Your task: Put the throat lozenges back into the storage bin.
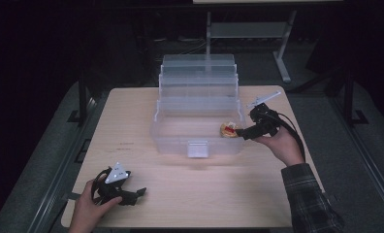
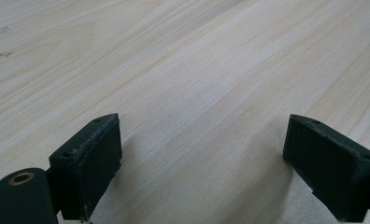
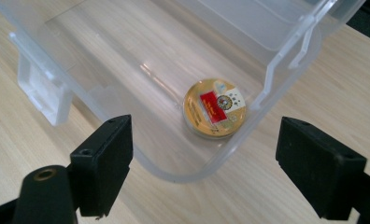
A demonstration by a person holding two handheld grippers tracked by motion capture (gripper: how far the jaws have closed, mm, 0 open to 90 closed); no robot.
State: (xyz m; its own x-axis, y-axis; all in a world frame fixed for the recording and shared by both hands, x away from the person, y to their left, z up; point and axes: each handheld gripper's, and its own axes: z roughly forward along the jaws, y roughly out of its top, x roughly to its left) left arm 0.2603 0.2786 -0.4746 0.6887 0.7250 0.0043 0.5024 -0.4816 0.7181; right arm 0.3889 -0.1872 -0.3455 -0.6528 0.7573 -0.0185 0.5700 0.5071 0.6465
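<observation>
the wooden table (image 1: 190, 189) bears a clear plastic box (image 1: 198, 127), open, its tiered trays folded back; their far edges blur into the dark and are hard to make out. inside, near the right corner, lies a round gold tin (image 3: 214, 108) with a red label, print too small to read. the right gripper (image 3: 204, 163) hovers at that corner, jaws apart, empty. the left gripper (image 2: 202, 158) rests low over bare table, jaws wide, holding nothing.

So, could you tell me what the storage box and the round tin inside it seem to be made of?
Storage box: clear plastic, slightly frosted; the wooden table shows through its walls. Round tin: probably metal, with a glossy gold finish and a printed red label; its material is not certain.
</observation>
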